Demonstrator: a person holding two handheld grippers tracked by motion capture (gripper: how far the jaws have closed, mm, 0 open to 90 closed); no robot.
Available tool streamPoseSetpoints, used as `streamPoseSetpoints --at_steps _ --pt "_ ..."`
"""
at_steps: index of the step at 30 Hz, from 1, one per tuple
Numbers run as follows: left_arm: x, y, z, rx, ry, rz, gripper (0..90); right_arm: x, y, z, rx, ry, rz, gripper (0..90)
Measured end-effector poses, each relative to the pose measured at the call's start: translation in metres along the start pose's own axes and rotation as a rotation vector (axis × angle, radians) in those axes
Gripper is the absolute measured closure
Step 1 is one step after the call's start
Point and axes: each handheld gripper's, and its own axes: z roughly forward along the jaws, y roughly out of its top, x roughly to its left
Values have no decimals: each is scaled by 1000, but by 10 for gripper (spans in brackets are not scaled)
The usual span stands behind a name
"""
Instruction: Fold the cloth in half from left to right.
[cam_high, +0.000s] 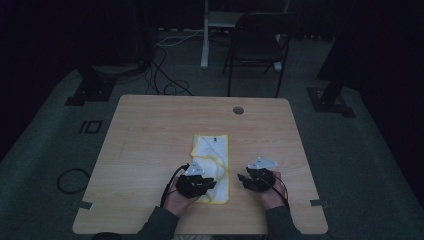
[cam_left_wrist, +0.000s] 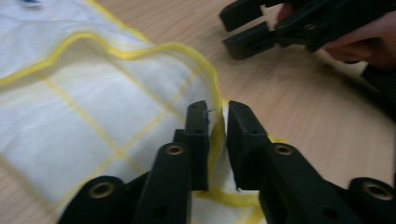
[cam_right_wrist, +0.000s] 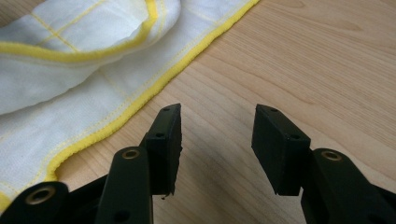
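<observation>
My left gripper (cam_left_wrist: 215, 114) has its fingers loosely around the half-folded cloth's (cam_high: 212, 155) yellow edge. My right gripper (cam_right_wrist: 217, 122), at three o'clock, is spread wide, holding nothing. More folding remains.

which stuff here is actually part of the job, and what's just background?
In the job:
white cloth with yellow trim
left gripper, jaws around the cloth's hem
right gripper, open over bare wood

Just around:
table
folding chair
floor cables
</observation>
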Motion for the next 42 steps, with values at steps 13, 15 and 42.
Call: streamPoseSetpoints --at_steps 13,15,42 --pt "-2 -5 -23 -37 30 16 687 0 2 -2 -19 -6 -6 536" --pt "2 -8 -24 -34 41 5 688 0 3 -2 -24 -5 -9 537" --pt "24 -38 -15 12 115 -34 678 11 42 0 -109 16 -70 547"
